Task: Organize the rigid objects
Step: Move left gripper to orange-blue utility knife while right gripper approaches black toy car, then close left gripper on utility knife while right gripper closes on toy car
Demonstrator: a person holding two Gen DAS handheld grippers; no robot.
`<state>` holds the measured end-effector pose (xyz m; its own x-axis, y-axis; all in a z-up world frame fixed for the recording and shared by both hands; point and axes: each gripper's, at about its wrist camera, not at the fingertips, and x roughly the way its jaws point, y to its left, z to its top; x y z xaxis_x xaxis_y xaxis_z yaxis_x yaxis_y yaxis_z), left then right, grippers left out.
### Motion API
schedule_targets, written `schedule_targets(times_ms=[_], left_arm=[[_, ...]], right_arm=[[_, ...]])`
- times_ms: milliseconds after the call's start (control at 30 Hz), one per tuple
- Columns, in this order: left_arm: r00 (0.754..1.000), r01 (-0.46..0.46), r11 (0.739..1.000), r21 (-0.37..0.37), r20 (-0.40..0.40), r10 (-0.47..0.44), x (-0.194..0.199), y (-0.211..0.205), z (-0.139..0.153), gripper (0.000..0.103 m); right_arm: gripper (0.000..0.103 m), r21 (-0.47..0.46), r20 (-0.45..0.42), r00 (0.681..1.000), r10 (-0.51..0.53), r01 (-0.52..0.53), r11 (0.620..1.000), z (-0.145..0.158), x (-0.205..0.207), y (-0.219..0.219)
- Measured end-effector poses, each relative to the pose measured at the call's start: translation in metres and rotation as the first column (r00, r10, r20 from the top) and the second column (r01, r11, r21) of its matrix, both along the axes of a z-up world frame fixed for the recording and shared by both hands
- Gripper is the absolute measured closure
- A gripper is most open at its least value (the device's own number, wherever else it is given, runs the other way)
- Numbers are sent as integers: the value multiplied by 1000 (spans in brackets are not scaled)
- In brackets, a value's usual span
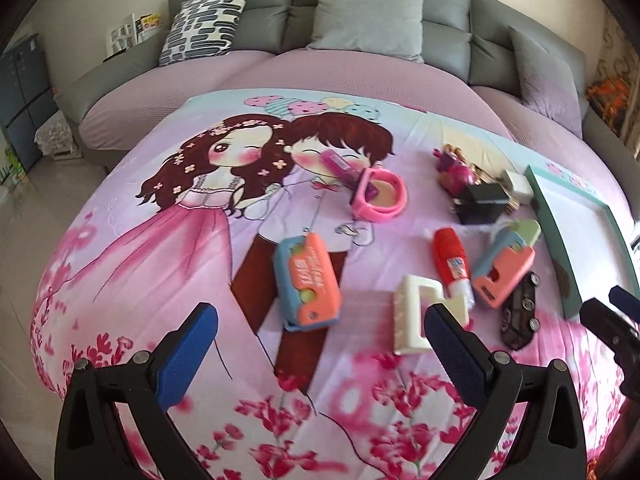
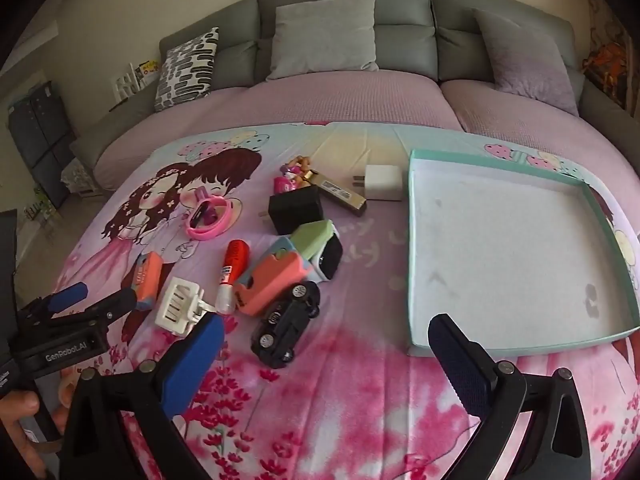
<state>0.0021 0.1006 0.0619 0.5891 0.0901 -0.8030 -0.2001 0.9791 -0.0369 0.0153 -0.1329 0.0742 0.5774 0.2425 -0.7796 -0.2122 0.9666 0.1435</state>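
**Toys scattered beside empty tray, both grippers released**

Toys and small hard items lie loose on the cartoon-printed pink bedsheet (image 2: 320, 400), all to the left of the shallow mint-rimmed cardboard tray (image 2: 412, 240), whose white floor holds nothing yet

Nearest the tray: white cube plug charger (image 2: 382, 182), gold-and-brown slim box (image 2: 344, 194), black block charger (image 2: 294, 208). Further from the tray: coral-and-blue plastic toy gun (image 2: 272, 280) with a green-topped piece against it, black toy car (image 2: 286, 324) just below it, red-capped glue tube (image 2: 234, 276), white hair claw clip (image 2: 180, 310), a second coral-and-blue plastic toy (image 1: 306, 282), pink round bracelet (image 2: 210, 220)

Left gripper (image 1: 320, 316): jaws spread wide, nothing between the blue pads, hovering over the sheet with the second coral toy and the clip just ahead. Right gripper (image 2: 326, 338): likewise released and empty, tilted down, the car just off its left pad and the tray's near edge by the other

Judgement: no item sorted so far. The tray sits on the right-hand side, so the right gripper probably carries; the car is the closest candidate
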Motion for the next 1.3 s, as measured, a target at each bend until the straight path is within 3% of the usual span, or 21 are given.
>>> schedule_targets(times_ms=[133,233,300,400,500,833,933,1000,1067,1233,1300], left_arm=[[999,-23,1000,-19,-28,23,15,11,-12,5],[997,-31,998,-48,-65,27,26,14,-26,15],[996,-34,998,-61,-88,29,31,15,-34,18],[993,-39,997,-65,-113,32,37,15,-46,23],[994,-35,999,-41,-108,30,40,14,-50,25],[996,-25,1000,3,-85,25,49,10,-52,32],[997,-13,1000,4,-81,14,49,9,-52,40],[997,-7,1000,4,-80,7,49,8,-51,48],[997,2,1000,8,-80,-1,49,8,-50,56],[997,11,1000,17,-83,-10,49,6,-50,57],[996,10,1000,16,-85,-9,48,6,-50,57]], right_arm=[[7,46,-31,999,24,-23,999,-7,8,13],[9,37,-59,998,38,-36,999,-16,12,21],[16,6,-68,997,42,-42,999,-27,15,26],[18,4,-101,994,32,-32,999,-39,19,27],[25,-2,-126,992,21,-22,1000,-49,23,27],[29,-43,-137,990,11,-17,999,-63,28,31],[37,-64,-122,993,6,-14,998,-61,27,31],[49,-70,-118,993,-8,0,998,-61,27,29],[52,-59,-116,993,-18,11,998,-61,26,27],[59,-61,-114,993,-24,17,998,-62,27,24],[67,-65,-112,993,-35,28,998,-62,29,22]])
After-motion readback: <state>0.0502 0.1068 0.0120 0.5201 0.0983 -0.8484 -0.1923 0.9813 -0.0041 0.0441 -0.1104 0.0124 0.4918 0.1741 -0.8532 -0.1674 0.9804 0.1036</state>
